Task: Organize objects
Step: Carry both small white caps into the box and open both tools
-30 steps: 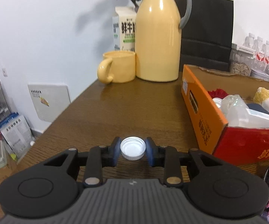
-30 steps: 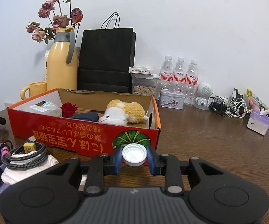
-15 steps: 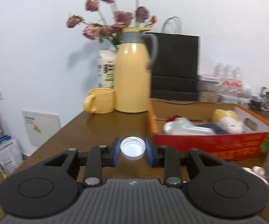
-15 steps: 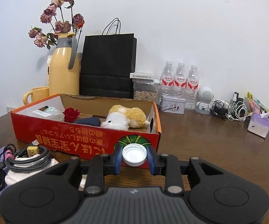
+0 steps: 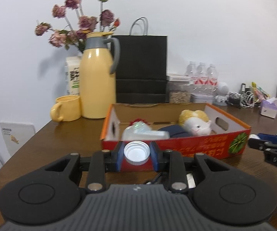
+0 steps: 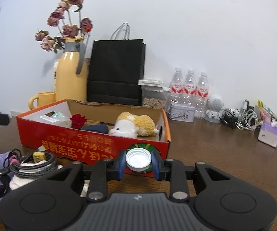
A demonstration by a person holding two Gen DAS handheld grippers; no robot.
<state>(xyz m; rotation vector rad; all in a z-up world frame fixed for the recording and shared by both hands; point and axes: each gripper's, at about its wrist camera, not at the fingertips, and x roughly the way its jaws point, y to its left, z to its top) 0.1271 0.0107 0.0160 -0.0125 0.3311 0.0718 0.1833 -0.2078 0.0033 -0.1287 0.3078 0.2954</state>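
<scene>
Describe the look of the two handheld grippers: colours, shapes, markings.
Left gripper and right gripper look the same: black bodies with two round discs, a ribbed grey centre plate, silver pivot pins, and blue pads on black fingers. White lettering marks the right one's side. No hands or sleeves show.

- Red box (image 5: 176, 148) dead ahead at 12 o'clock, blocks low forward path.
- Open tabletop (image 5: 48, 140) at 10 o'clock.
- Cable coil (image 6: 32, 163) clutters 9 o'clock, right wrist view.

Both cams sit low over the table (image 5: 65, 134), aimed fwd along own jaws, slightly down. Left cam faces the red box (image 5: 176, 144) from its left-front; right cam (image 6: 92, 140) from right-front, close. Shared: box, back wall.
</scene>
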